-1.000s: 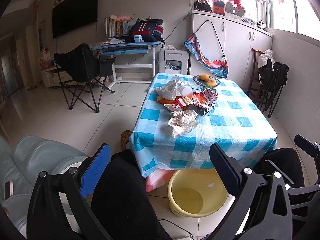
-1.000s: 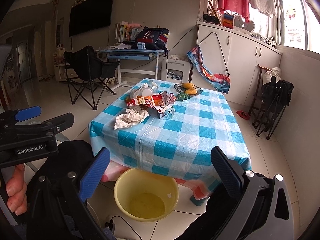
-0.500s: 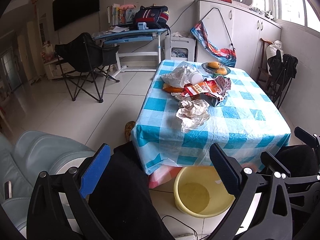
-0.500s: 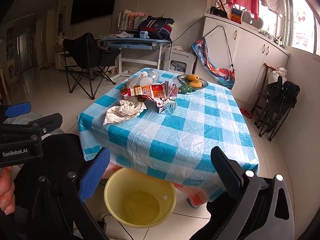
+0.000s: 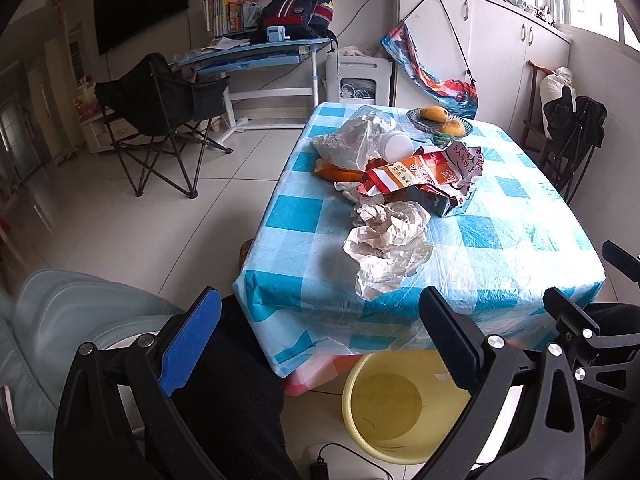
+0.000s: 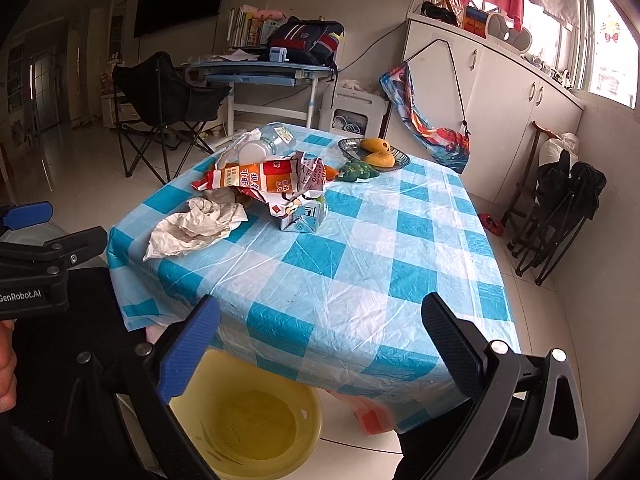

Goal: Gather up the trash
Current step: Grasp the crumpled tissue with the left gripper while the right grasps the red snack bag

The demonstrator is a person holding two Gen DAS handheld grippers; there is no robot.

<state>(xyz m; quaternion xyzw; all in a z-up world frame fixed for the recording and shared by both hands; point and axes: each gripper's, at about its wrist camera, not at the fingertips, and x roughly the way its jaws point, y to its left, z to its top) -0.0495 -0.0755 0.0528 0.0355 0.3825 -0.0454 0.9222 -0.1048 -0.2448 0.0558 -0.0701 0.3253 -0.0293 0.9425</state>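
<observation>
Trash is piled on a blue-and-white checked table [image 5: 500,264] [image 6: 360,280]: crumpled white paper [image 5: 388,246] [image 6: 198,226], a torn red-orange snack bag [image 5: 424,176] [image 6: 264,180], a small blue carton [image 6: 304,216], a clear plastic bag [image 5: 352,140] and a white cup [image 5: 396,146] [image 6: 252,151]. A yellow basin [image 5: 384,412] [image 6: 248,428] stands on the floor under the table's near edge. My left gripper [image 5: 316,336] is open, short of the table and empty. My right gripper [image 6: 320,340] is open over the near edge, empty.
A dish of yellow fruit [image 5: 440,120] [image 6: 376,152] and a green item [image 6: 356,170] sit at the table's far end. A black folding chair [image 5: 160,120], a blue desk [image 5: 256,50], white cabinets [image 6: 500,92] and folded chairs [image 6: 560,208] ring the room. A cable [image 5: 344,454] lies by the basin.
Both grippers have moved forward and up toward the table, so the trash pile looms larger. Both stay open and empty.
</observation>
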